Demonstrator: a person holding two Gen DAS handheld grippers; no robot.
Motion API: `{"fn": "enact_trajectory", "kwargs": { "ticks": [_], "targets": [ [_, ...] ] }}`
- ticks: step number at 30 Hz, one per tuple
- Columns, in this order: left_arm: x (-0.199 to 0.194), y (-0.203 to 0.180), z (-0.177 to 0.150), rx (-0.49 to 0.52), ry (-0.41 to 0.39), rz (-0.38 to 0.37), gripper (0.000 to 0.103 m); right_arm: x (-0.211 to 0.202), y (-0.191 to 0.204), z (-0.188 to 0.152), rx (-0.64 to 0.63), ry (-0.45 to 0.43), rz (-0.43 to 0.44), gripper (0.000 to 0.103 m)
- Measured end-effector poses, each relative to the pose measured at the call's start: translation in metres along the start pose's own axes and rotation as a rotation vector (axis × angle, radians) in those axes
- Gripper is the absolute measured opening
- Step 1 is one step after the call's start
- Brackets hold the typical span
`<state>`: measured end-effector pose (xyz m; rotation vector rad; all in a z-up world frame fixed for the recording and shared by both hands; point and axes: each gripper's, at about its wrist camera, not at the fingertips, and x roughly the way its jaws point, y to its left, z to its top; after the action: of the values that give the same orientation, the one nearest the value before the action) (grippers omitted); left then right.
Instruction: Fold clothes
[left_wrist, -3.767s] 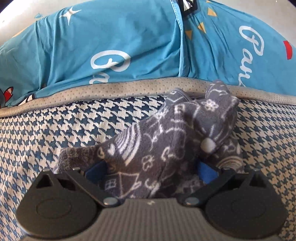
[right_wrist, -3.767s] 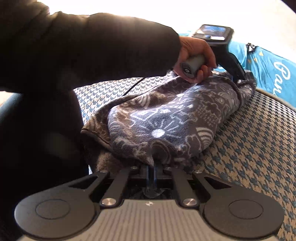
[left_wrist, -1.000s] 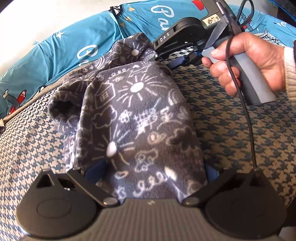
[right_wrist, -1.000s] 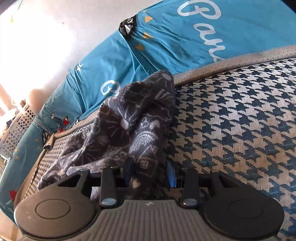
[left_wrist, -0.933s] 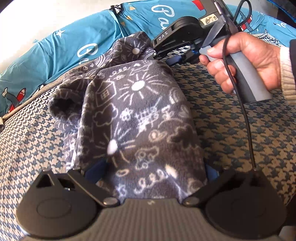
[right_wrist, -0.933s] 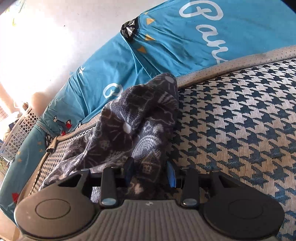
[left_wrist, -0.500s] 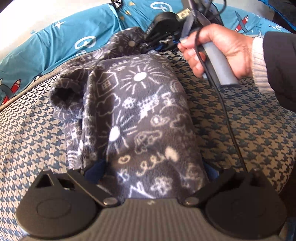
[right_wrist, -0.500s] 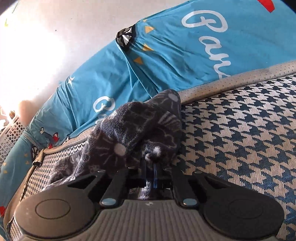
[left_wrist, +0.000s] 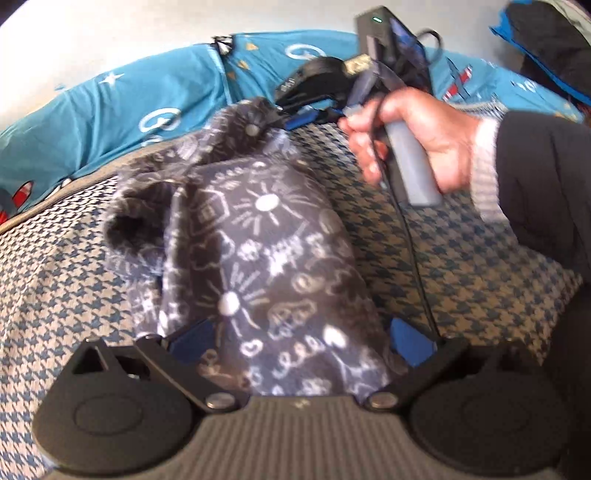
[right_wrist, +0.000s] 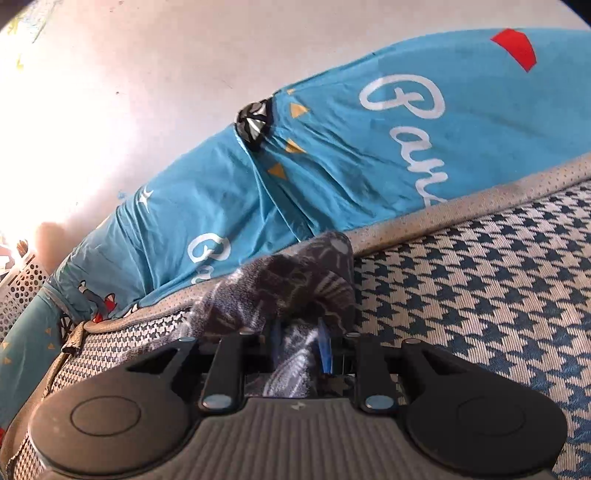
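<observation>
A grey fleece garment (left_wrist: 266, 258) with white doodles lies bunched lengthwise on the houndstooth mattress (left_wrist: 461, 258). My left gripper (left_wrist: 301, 338) is open at its near end. Its blue pads stand wide apart and the cloth lies between them and over the gripper body. At the far end a hand (left_wrist: 413, 140) holds my right gripper (left_wrist: 295, 118). In the right wrist view the right gripper (right_wrist: 300, 343) has narrow jaws that are opening. A fold of the fleece garment (right_wrist: 295, 280) still fills the gap, touches both pads and humps up above them.
Blue printed bedding (right_wrist: 369, 166) lies banked along the far edge of the mattress (right_wrist: 480, 295), with a pale wall behind it. A white perforated basket (right_wrist: 18, 291) shows at the far left. A black cable (left_wrist: 413, 258) and a dark sleeve (left_wrist: 546, 184) cross the right side.
The right jaws went from apart around the fold to pinched tight, then parted slightly. Both grippers rose a little, and the garment's far end lifted with the right one.
</observation>
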<state>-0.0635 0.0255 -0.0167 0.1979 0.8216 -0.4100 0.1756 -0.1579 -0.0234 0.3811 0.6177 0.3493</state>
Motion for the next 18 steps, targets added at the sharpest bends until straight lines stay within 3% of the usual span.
{"fn": "enact_trajectory", "kwargs": {
  "ticks": [8, 12, 18],
  "targets": [
    [0.006, 0.035, 0.036, -0.123, -0.106, 0.162, 0.103, 0.000, 0.018, -0.001, -0.056, -0.005, 0.088, 0.030],
    [0.012, 0.052, 0.061, -0.176, -0.153, 0.223, 0.103, -0.002, 0.020, -0.003, -0.070, 0.016, 0.072, 0.033],
    [0.037, 0.063, 0.104, -0.244, -0.206, 0.206, 0.103, -0.022, 0.016, -0.001, -0.098, 0.010, 0.048, 0.037]
  ]
}}
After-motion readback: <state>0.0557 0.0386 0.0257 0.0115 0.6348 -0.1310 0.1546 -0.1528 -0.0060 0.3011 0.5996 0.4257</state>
